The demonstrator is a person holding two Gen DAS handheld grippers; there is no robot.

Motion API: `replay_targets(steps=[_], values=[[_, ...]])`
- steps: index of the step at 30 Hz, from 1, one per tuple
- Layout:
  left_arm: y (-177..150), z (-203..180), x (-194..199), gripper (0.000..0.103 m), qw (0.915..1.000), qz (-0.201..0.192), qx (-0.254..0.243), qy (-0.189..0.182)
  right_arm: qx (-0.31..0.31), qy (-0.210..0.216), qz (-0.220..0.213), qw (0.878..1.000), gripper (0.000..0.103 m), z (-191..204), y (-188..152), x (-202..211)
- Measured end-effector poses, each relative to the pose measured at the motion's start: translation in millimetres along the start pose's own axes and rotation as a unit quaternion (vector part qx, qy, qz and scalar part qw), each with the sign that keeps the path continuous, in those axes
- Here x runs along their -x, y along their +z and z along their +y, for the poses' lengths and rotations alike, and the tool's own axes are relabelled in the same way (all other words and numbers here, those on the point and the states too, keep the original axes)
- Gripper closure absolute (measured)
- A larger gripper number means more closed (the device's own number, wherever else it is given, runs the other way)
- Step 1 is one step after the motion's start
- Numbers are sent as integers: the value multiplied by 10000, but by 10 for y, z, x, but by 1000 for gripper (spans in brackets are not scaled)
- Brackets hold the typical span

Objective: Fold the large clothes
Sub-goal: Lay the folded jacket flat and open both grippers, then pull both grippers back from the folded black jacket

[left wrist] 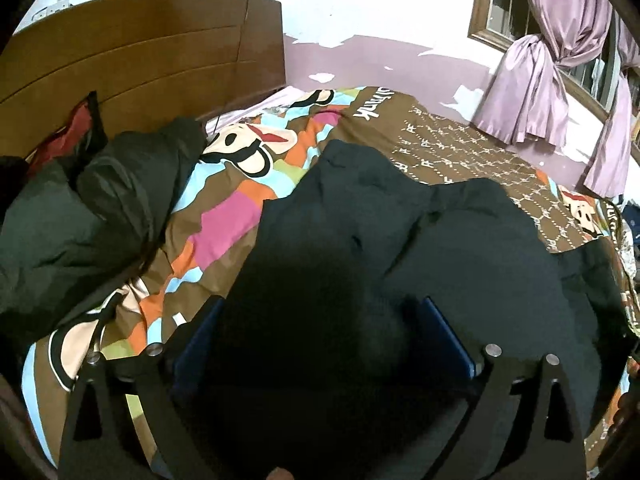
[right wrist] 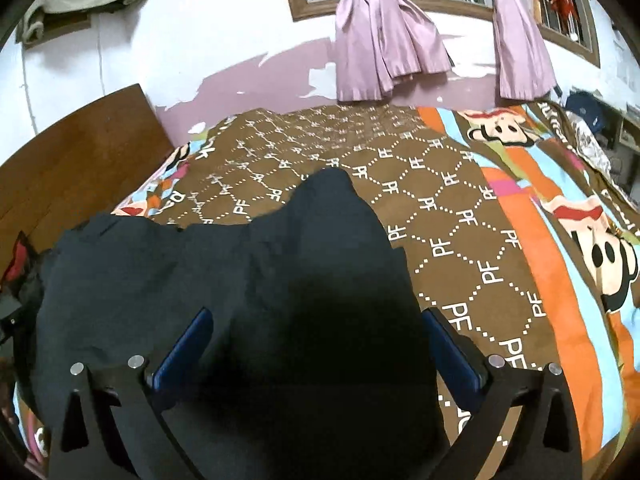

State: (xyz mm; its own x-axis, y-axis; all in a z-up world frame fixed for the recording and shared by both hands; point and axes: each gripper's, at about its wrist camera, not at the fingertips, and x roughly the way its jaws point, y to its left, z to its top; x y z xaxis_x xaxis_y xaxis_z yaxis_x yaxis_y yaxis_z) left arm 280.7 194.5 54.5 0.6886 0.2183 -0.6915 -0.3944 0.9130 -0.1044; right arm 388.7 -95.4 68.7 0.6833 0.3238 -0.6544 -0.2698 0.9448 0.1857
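A large black garment (left wrist: 420,240) lies spread on the bed, rumpled, reaching from the near edge toward the middle of the bedspread. It also shows in the right wrist view (right wrist: 260,272). My left gripper (left wrist: 320,312) is open, its blue pads wide apart just above the garment's near part. My right gripper (right wrist: 316,320) is open too, blue pads wide apart over the garment's right portion. Neither gripper holds cloth.
The bed has a brown and multicoloured cartoon bedspread (right wrist: 460,220). A dark green jacket (left wrist: 100,208) is piled at the left by the wooden headboard (left wrist: 140,52). Purple curtains (right wrist: 384,40) hang at the window on the far wall.
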Motion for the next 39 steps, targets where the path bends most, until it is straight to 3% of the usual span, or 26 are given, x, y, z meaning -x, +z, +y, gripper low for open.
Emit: replay_targets(steps=[7, 13, 17, 27, 34, 39], values=[[57, -50, 289, 9, 9993, -296, 164, -143, 155, 137, -127, 9997, 0, 154, 33, 231], [40, -201, 596, 4, 9972, -707, -132, -186, 340, 270, -290, 9986, 0, 348, 88, 578], [54, -325, 812, 4, 9951, -857, -298, -402, 401, 347, -360, 9979, 0, 444, 109, 864], [-8, -560, 1489, 3, 9862, -1224, -760, -812, 1278, 588, -59, 9900, 0, 754, 176, 1579], [-79, -544, 1946, 3, 9811, -1531, -946, -708, 1574, 784, 26, 9844, 0, 958, 196, 2017], [-160, -434, 2165, 3, 9793, -1660, -955, -658, 1333, 991, -107, 9861, 0, 1034, 17, 2214]])
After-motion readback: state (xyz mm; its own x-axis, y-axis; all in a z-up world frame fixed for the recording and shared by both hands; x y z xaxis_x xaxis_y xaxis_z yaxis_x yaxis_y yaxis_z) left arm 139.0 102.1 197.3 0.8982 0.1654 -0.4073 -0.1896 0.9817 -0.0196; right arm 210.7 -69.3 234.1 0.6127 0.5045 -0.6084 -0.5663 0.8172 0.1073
